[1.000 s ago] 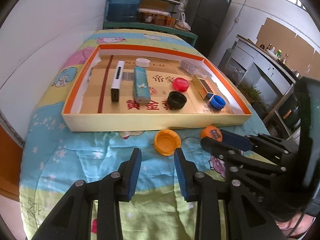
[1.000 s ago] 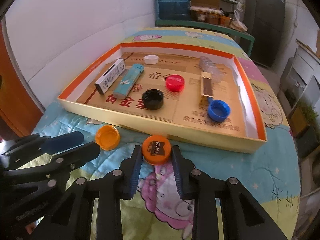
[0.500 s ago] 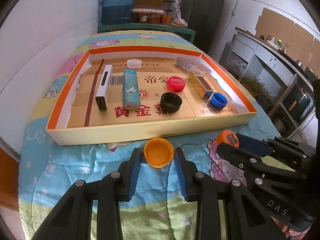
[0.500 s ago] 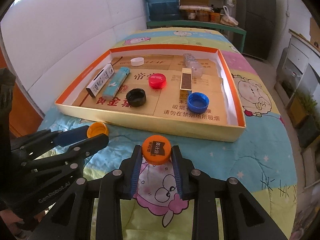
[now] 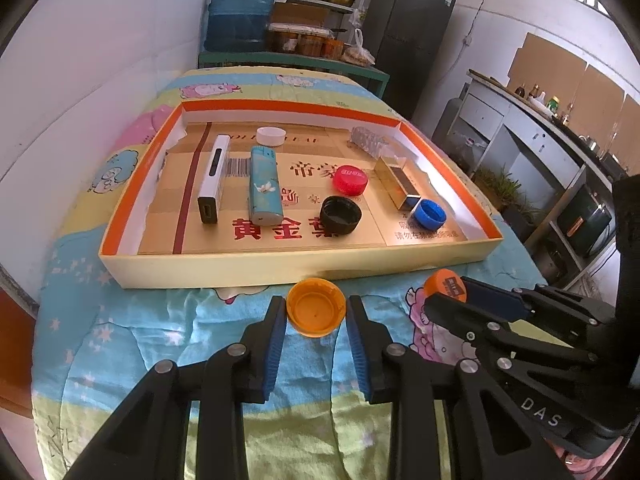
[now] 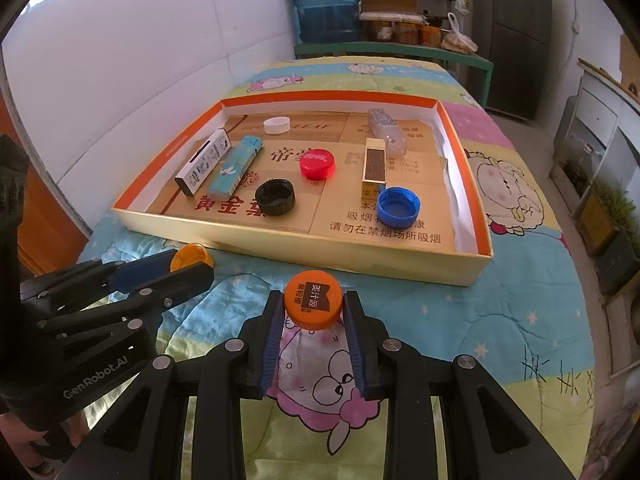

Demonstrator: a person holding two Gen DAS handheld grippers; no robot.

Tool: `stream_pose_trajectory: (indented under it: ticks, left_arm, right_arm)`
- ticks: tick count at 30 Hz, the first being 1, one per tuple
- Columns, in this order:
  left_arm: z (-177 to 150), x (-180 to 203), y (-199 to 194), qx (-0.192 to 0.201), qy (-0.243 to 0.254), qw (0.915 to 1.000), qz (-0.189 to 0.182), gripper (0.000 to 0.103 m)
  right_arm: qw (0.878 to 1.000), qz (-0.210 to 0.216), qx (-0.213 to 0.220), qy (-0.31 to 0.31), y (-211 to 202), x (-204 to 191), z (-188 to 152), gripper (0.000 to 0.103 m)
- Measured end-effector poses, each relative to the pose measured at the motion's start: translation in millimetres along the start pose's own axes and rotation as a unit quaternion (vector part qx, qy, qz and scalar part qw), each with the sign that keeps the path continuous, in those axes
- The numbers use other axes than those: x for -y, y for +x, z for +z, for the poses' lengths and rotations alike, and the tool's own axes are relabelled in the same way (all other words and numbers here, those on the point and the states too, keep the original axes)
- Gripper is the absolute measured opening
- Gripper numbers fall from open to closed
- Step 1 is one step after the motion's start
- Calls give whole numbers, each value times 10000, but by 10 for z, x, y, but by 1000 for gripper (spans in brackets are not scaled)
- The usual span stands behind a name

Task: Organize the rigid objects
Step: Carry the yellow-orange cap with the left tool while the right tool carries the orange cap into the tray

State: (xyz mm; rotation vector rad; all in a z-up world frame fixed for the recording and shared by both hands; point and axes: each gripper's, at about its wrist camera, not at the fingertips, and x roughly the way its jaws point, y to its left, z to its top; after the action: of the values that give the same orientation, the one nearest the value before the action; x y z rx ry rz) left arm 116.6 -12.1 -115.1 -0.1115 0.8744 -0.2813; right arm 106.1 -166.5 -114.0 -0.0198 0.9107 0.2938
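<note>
**Both orange caps gripped and lifted toward the tray**

The hollow-side-up orange cap (image 5: 317,312) sits clamped between the blue pads of the left gripper (image 5: 316,320), just short of the tray's near wall (image 5: 280,268). A second earlier it lay on the blanket ahead of spread jaws; half a second ago the jaws were around it; now they are closed on it, and it seems to have come clear of the cloth. The printed orange cap (image 6: 313,305) is pinched label-up in the right gripper (image 6: 313,320), as it was in both earlier right wrist views, and it has risen, so that more of the tray floor shows.

Inside the tray lie a white cap (image 5: 271,136), red cap (image 5: 351,179), black cap (image 5: 340,215), blue cap (image 5: 429,214), a white device (image 5: 213,179), a teal lighter (image 5: 264,186), a gold box (image 5: 398,186) and a clear plastic piece (image 5: 368,140). The cartoon-print blanket (image 5: 132,332) covers the surface beneath.

With the last two loose pieces secured, what likely remains is carrying each over the wall and releasing it on bare floor, probably beside the other caps.
</note>
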Motion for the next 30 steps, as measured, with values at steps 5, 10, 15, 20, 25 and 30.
stream_pose_trajectory:
  ticks: [5, 10, 15, 20, 25, 30]
  left_arm:
    - [46, -29, -116, 144, -78, 9999, -28, 31]
    - [126, -100, -183, 226, -173, 9996, -48, 31]
    - [196, -160, -277, 382, -210, 9991, 2, 31]
    - [275, -291, -353, 510, -344, 9981, 76, 31]
    - [359, -434, -371, 586, -400, 9972, 233, 31]
    - [500, -553, -323, 643, -406, 9963, 407, 31]
  right_arm:
    - [10000, 21, 83, -33, -55, -42, 51, 30]
    - [9998, 36, 168, -116, -99, -90, 134, 30]
    - [9995, 41, 241, -181, -111, -111, 238, 30]
    - [9992, 71, 306, -243, -115, -146, 336, 30]
    - [9989, 69, 368, -269, -104, -150, 438, 30]
    - [9988, 55, 384, -308, -59, -161, 523, 30]
